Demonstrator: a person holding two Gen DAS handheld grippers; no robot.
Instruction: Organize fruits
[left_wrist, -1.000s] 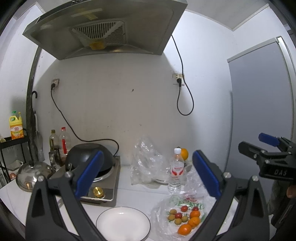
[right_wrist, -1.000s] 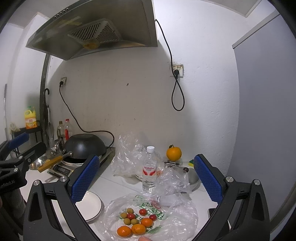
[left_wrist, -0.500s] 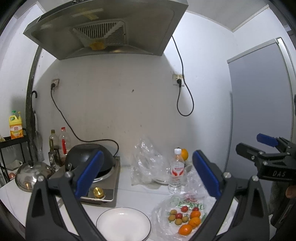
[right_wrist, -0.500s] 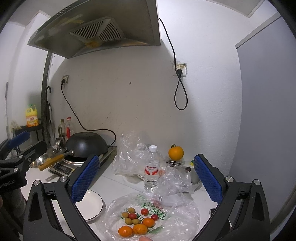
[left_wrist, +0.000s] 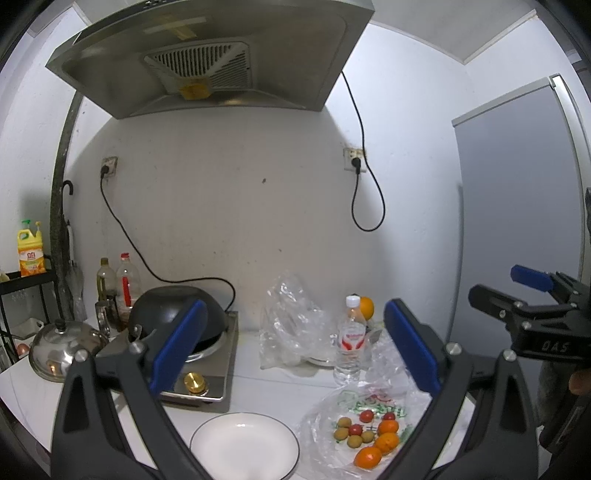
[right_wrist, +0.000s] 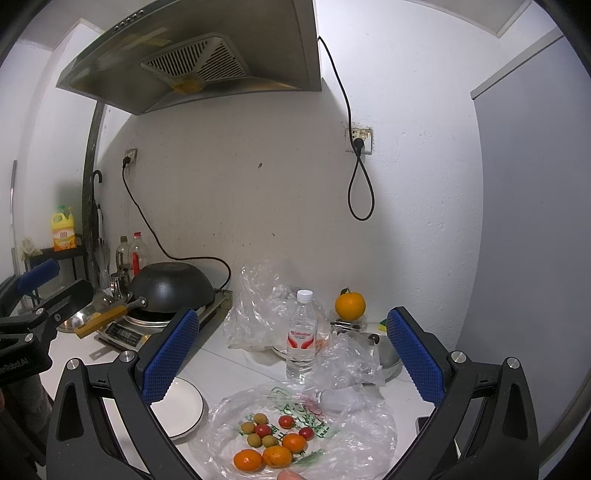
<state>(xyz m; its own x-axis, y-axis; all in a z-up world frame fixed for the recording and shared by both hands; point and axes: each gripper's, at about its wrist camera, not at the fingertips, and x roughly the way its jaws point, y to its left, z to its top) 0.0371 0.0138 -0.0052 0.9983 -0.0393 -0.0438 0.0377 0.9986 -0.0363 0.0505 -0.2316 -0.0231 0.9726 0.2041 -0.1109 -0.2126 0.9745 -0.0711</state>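
— Under the range hood (left_wrist: 207, 55), what do you have, biggest first?

— Your landmark is the white plate (left_wrist: 243, 448), bare, near the counter's front edge. Behind it and to its left sits the black wok (right_wrist: 171, 288) on the cooktop (left_wrist: 207, 384). Right of the plate a clear plastic bag (right_wrist: 362, 435) lies spread flat, with the fruits on it: three small oranges (right_wrist: 248, 459), a few red cherry tomatoes (right_wrist: 285, 421) and some pale brown round ones, possibly longans (right_wrist: 260, 418), too small to be sure. Behind the plate's right side stands a water bottle (right_wrist: 302, 336), with one larger orange (right_wrist: 350, 305) beyond it.

— And your grippers?

— Your left gripper (left_wrist: 291, 354) hangs above the plate, fingers spread wide, nothing between them. Your right gripper (right_wrist: 291, 354) hovers over the bag, equally wide apart and empty.
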